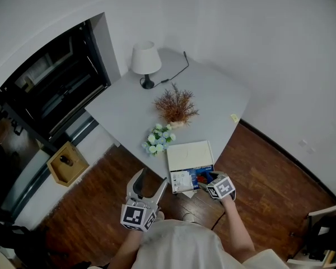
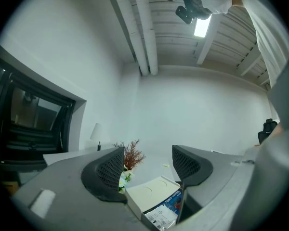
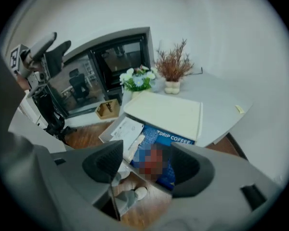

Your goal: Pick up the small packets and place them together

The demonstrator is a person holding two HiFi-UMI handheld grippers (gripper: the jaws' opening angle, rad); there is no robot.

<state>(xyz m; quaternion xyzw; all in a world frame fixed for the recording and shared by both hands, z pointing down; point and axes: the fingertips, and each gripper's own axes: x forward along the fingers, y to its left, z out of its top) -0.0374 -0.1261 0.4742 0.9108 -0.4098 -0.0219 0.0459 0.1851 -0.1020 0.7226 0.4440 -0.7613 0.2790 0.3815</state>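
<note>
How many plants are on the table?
2. A reddish dried plant stands in the middle of the table; a white-blue bouquet sits toward its near edge, beside the box lid. None seems hidden.

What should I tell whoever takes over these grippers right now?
Left gripper: open, empty, off the table's near edge.
Right gripper: open, jaws apart over the open drip coffee box at that edge, gripping nothing.
Done: no packets seen gathered on the table.
Left: take packets from the box and group them. A small yellow piece lies near the table's right edge; unclear if it's a packet.
</note>
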